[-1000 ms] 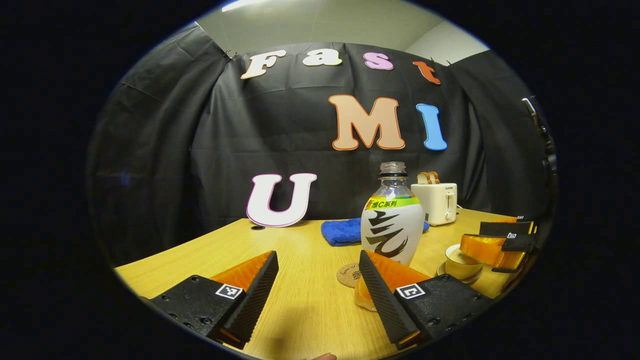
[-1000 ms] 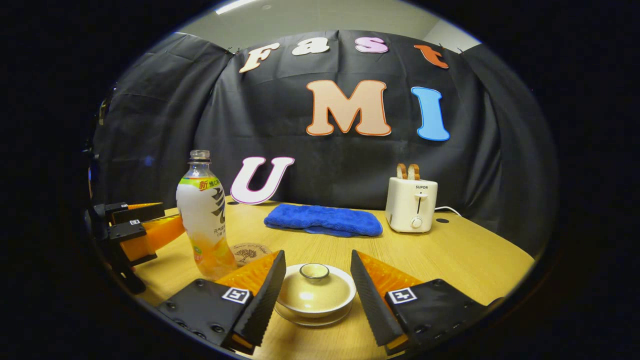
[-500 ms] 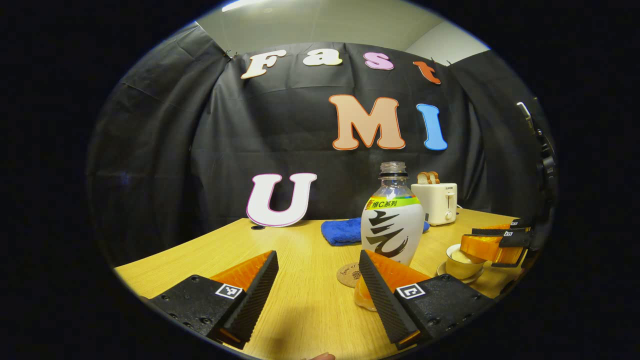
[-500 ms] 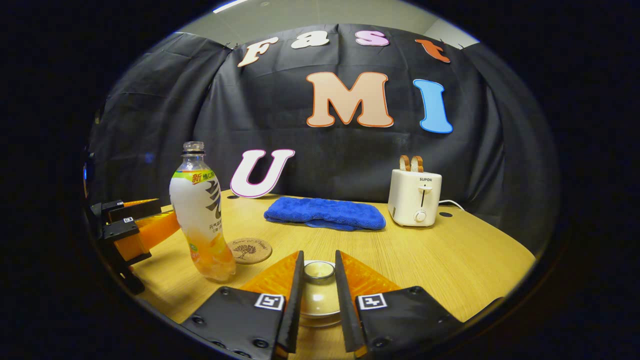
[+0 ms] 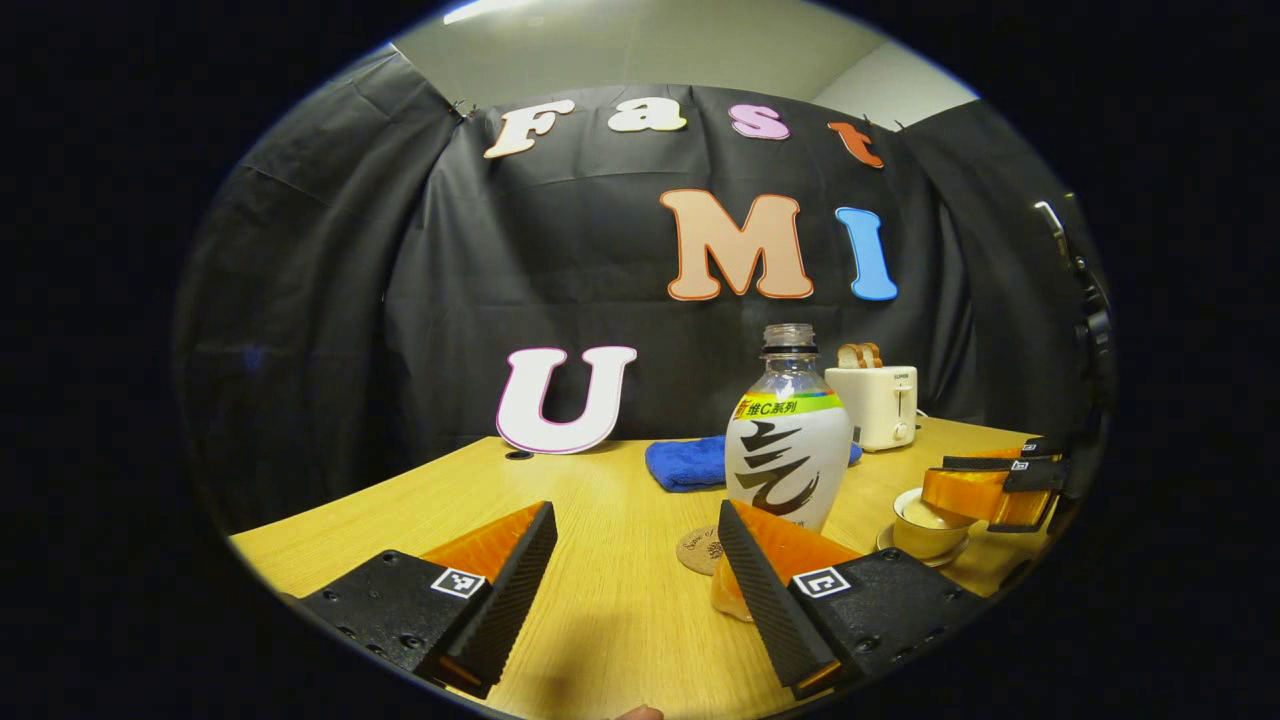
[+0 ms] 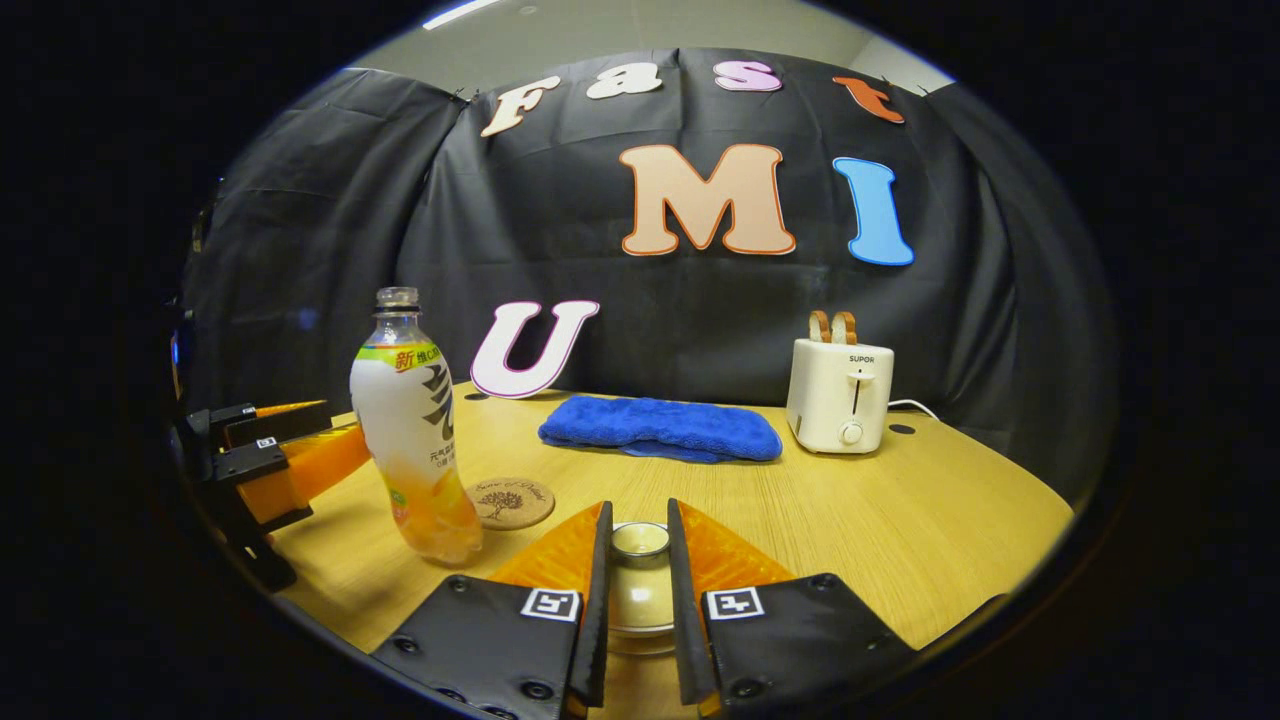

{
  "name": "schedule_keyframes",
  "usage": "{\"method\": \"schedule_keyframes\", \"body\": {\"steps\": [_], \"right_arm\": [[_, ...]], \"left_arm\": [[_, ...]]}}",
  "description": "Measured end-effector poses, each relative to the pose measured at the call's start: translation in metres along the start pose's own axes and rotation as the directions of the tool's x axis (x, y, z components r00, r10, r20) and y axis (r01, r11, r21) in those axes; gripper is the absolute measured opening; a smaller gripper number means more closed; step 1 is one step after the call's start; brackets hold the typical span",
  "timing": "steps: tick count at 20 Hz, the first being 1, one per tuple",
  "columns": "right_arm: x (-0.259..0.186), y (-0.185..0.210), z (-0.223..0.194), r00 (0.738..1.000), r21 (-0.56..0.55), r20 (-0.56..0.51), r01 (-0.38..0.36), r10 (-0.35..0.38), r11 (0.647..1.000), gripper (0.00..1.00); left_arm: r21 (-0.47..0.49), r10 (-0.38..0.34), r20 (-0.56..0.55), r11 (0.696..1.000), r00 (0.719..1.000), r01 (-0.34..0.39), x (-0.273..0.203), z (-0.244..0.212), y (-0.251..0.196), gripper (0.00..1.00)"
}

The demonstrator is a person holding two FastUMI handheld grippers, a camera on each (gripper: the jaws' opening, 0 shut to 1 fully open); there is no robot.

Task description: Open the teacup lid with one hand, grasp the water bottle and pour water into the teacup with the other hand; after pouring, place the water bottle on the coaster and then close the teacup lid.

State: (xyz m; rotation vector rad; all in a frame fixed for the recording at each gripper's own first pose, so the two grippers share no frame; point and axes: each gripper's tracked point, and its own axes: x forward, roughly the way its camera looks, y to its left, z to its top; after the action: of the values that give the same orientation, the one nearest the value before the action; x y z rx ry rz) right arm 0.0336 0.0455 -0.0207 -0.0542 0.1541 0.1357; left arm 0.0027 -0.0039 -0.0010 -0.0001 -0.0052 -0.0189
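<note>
A cream teacup (image 6: 638,600) with its lid on stands on a saucer close in front in the right gripper view. My right gripper (image 6: 637,522) is shut on the lid's knob (image 6: 640,540). The left gripper view has the same cup (image 5: 922,522) at the far right under the right gripper (image 5: 985,485). A capless bottle (image 5: 790,450) of pale orange drink stands upright just beyond my left gripper's right finger. My left gripper (image 5: 635,520) is open and holds nothing. The round cork coaster (image 5: 700,548) lies by the bottle's base. In the right gripper view the bottle (image 6: 415,450) and coaster (image 6: 512,502) sit left of the cup.
A folded blue towel (image 6: 660,428) lies toward the back of the wooden table (image 6: 900,520), with a white toaster (image 6: 840,405) holding bread to its right. The left gripper (image 6: 270,465) shows at the far left, behind the bottle.
My right gripper went from open around the teacup lid to shut on its knob and moved in closer. The left gripper has hardly shifted and stays open.
</note>
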Motion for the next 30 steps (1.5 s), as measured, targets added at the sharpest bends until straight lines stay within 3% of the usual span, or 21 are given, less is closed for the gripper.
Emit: {"method": "schedule_keyframes", "body": {"steps": [3,5,13,16,18,21,23,28,30], "right_arm": [[-0.005,0.001,0.010,1.000,-0.019,0.030,-0.004,0.004,1.000,0.29],[-0.006,0.003,0.014,0.999,-0.013,0.036,-0.012,0.013,1.000,0.34],[-0.019,-0.004,0.026,0.998,0.037,0.057,-0.016,0.014,0.999,0.34],[-0.022,-0.015,0.027,0.999,0.046,0.049,-0.001,-0.002,0.999,0.29],[-0.025,-0.024,0.030,0.998,0.050,0.056,0.019,-0.022,0.999,0.33],[-0.028,-0.032,0.035,0.997,0.066,0.066,0.029,-0.033,0.997,0.29],[-0.030,-0.037,0.038,0.997,0.074,0.073,0.034,-0.039,0.997,0.34],[-0.037,-0.048,0.043,0.995,0.085,0.088,0.045,-0.053,0.995,0.34],[-0.041,-0.051,0.046,0.994,0.091,0.099,0.046,-0.055,0.995,0.29]], "left_arm": [[0.004,-0.036,-0.002,0.999,0.999,0.036,-0.002,0.001,-0.005,0.95],[0.007,-0.062,0.002,0.998,0.998,0.062,-0.006,0.002,-0.009,0.95],[-0.014,-0.154,-0.015,0.988,0.988,0.154,-0.014,-0.001,-0.036,0.95],[-0.040,-0.202,-0.016,0.979,0.979,0.201,-0.013,0.000,-0.054,0.95],[-0.039,-0.223,-0.024,0.974,0.974,0.222,-0.012,-0.002,-0.065,0.95],[-0.024,-0.233,-0.037,0.972,0.972,0.232,-0.008,-0.005,-0.075,0.95],[-0.021,-0.238,-0.045,0.971,0.970,0.237,0.000,-0.006,-0.081,0.95],[-0.009,-0.231,-0.073,0.973,0.970,0.231,0.017,-0.011,-0.087,0.96],[-0.008,-0.215,-0.072,0.977,0.974,0.215,0.024,-0.010,-0.086,0.94]]}}
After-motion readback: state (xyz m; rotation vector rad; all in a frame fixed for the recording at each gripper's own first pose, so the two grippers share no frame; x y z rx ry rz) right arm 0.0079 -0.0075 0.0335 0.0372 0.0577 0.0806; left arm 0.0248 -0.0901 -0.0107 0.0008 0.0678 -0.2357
